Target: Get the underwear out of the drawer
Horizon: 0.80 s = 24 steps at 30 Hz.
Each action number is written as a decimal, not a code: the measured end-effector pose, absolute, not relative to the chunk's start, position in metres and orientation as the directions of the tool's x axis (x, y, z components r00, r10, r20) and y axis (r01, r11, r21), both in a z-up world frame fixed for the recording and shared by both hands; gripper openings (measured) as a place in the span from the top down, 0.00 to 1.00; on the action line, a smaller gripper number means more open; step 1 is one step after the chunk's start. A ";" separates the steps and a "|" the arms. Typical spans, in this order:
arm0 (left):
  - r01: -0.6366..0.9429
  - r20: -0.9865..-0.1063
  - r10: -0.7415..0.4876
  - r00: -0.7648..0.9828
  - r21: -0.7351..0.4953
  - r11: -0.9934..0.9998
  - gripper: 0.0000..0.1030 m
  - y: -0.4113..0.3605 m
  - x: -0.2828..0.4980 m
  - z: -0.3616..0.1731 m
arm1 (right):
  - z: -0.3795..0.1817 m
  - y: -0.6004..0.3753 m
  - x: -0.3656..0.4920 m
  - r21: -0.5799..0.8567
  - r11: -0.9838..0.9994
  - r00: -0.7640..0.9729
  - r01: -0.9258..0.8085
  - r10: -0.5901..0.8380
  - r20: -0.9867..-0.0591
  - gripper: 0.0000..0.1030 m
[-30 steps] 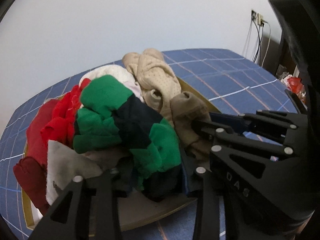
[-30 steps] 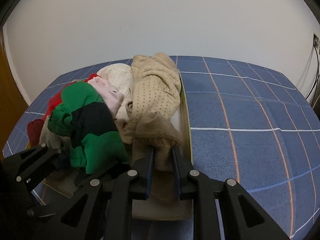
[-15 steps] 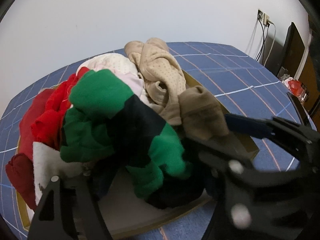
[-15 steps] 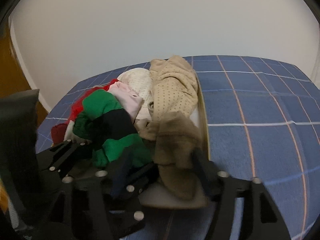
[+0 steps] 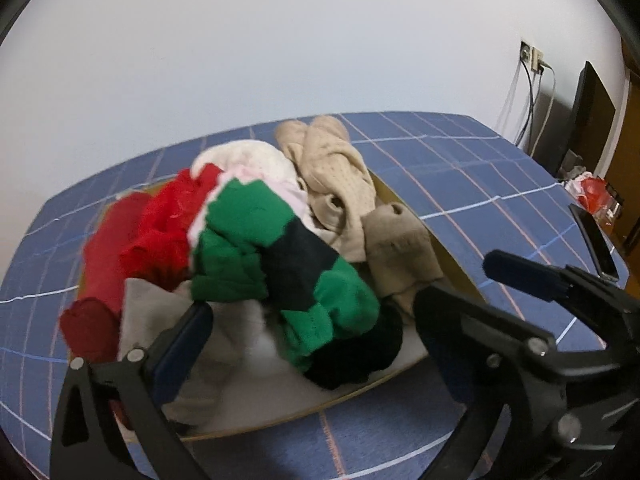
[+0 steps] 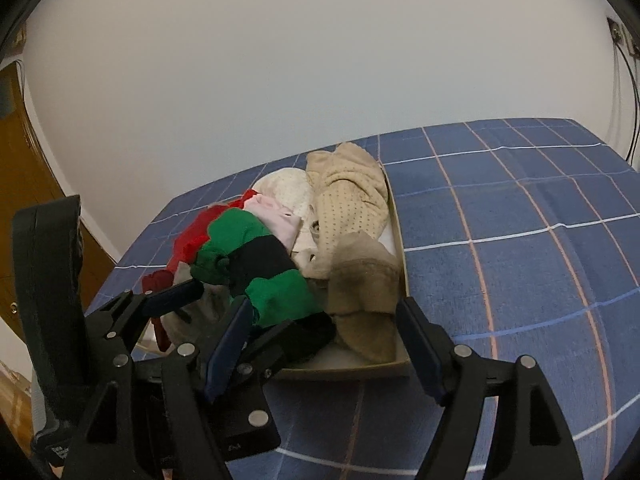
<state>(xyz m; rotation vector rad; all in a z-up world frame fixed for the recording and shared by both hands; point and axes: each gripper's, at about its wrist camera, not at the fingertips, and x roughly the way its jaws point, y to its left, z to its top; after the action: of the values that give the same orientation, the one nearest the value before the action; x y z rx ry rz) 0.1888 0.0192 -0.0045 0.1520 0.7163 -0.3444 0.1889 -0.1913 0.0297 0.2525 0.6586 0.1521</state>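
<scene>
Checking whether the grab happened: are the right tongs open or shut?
Open. The right tongs stand spread wide, straddling the tan sock at the drawer front, gripping nothing.

Right gripper [image 6: 324,344] fingers now spread, released tan sock [image 6: 366,288], both grippers pulled back

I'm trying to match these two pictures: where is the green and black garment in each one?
Left wrist view: green and black garment sits centre, atop the pile, ahead of the open left gripper.
Right wrist view: left of centre, just beyond the open right gripper.
Shared landmark: dotted beige garment.
</scene>
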 end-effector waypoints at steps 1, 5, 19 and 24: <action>0.352 -0.662 -0.253 0.705 0.018 0.936 0.01 0.022 0.187 -0.004 | 0.031 -0.190 0.183 0.278 0.959 0.787 -0.051 0.210 -0.580 0.26; 0.308 -0.642 -0.215 0.736 0.035 0.951 0.01 0.031 0.176 -0.003 | 0.033 -0.184 0.168 0.271 0.962 0.810 -0.036 0.187 -0.556 0.26; 0.222 -0.533 -0.137 0.835 0.098 0.970 0.01 0.056 0.129 0.001 | 0.031 -0.160 0.133 0.239 0.971 0.866 -0.025 0.141 -0.480 0.26; 0.196 -0.523 -0.134 0.842 0.066 0.978 0.01 0.072 0.117 -0.001 | 0.033 -0.157 0.117 0.240 0.970 0.884 -0.028 0.136 -0.447 0.26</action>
<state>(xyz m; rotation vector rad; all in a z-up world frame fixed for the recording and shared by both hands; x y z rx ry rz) 0.1166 0.0721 -0.0011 0.1184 0.5437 -0.1747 0.1167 -0.1566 0.0331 0.2306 0.4800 0.0862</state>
